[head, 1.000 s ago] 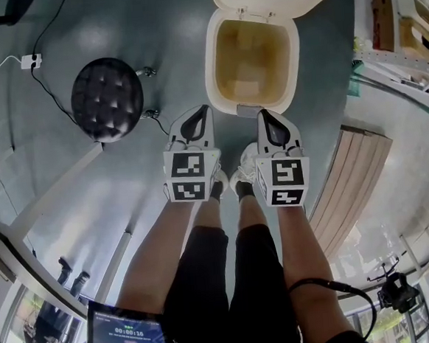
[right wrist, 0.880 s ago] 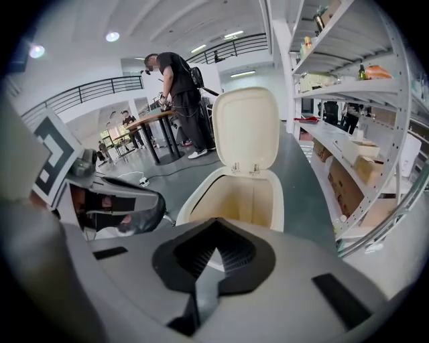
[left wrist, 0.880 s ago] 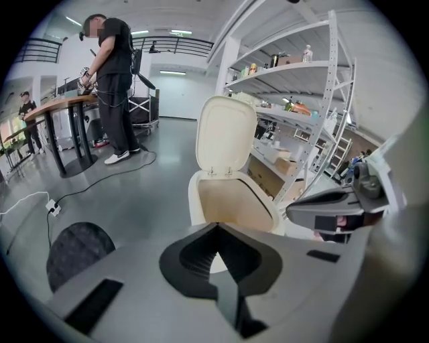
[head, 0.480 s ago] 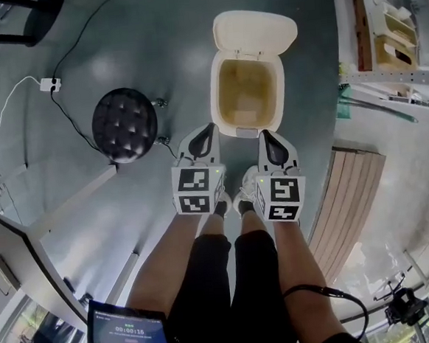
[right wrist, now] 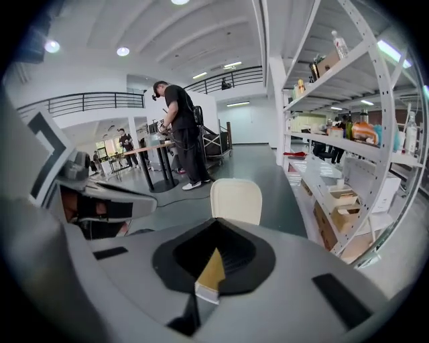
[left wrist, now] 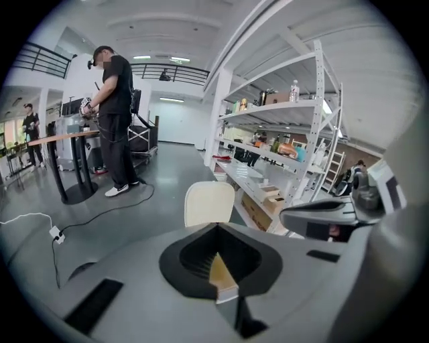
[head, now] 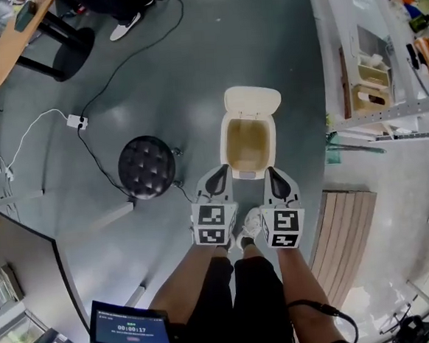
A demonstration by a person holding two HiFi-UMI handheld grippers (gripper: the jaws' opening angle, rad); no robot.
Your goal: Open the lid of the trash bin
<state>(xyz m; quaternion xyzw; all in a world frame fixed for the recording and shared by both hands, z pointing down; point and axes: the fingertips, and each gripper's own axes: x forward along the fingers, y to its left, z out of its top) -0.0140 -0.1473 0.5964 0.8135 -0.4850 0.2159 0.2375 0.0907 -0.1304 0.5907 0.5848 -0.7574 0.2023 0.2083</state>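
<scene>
Compared with a second ago the whole floor scene has shrunk back in the head view: the trash bin (head: pixel 225 148) now sits smaller and further up, and a lot more grey floor (head: pixel 191 58) shows round it. The bin stands on that floor right in front of the person's shoes (head: pixel 251 224), with its cream lid (head: pixel 252 101) already flipped up and back and the tan inside open to view. The left gripper (head: pixel 221 171) and right gripper (head: pixel 272 171) hang side by side just short of the bin's near rim, not touching it. Both sets of jaws are pressed together at the tips with nothing between them, and each gripper view looks over them at the upright lid. A black tufted stool (head: pixel 147 167) sits just left of the bin, a slatted wooden panel (head: pixel 344 223) lies off to the right, and a cable runs to a white plug block (head: pixel 77 122).
</scene>
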